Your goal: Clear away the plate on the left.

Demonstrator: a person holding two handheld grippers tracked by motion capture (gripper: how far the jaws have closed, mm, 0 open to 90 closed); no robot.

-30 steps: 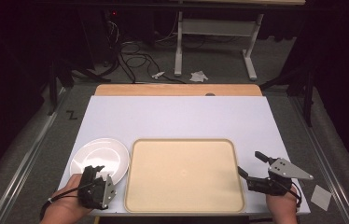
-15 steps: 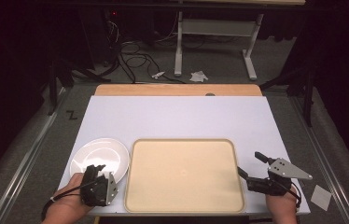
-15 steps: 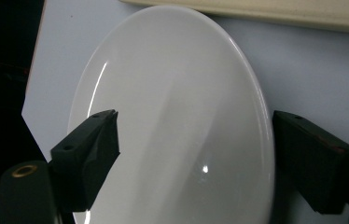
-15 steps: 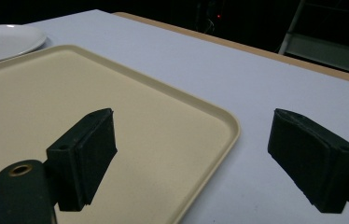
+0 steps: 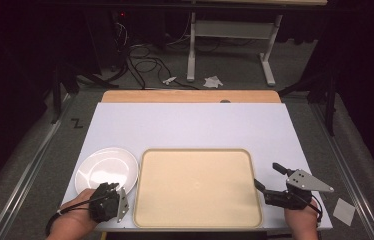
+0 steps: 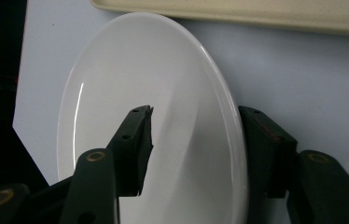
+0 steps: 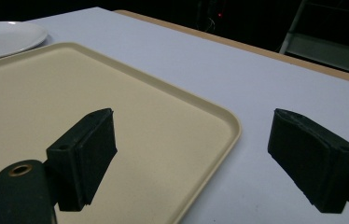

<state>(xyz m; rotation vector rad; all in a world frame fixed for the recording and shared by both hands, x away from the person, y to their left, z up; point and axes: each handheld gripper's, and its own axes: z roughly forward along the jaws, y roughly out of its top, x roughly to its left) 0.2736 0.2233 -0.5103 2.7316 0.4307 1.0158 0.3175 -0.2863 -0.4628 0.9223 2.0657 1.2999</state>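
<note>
Nearest, at the lower left of the high view, left gripper (image 5: 117, 196) held in a hand (image 5: 72, 220), fingers spread and straddling the near rim of the white plate (image 5: 107, 169). In the left gripper view, one finger (image 6: 137, 135) over the plate's (image 6: 163, 102) inner face, the other outside and below the rim at lower right; whether either touches the china, impossible to tell. No pinch yet, by the look of it: a closing of the fingers across the rim seemingly all that the coming move wants. Plate flat on the counter (image 5: 190, 122), round, so no long axis to favour; left hand plainly the nearer. Just beside the plate to the right, the empty beige tray (image 5: 197, 186), its edge close to the plate's rim and likely the one thing to clear or land on. At lower right of the high view, right gripper (image 5: 267, 177), fingers wide apart and holding nothing, astride the tray's right edge (image 7: 219, 116). Farther off, bare counter, a wooden strip (image 5: 190, 96) at its far edge, then floor with cables (image 5: 145, 55) and a table frame (image 5: 225, 30).
</note>
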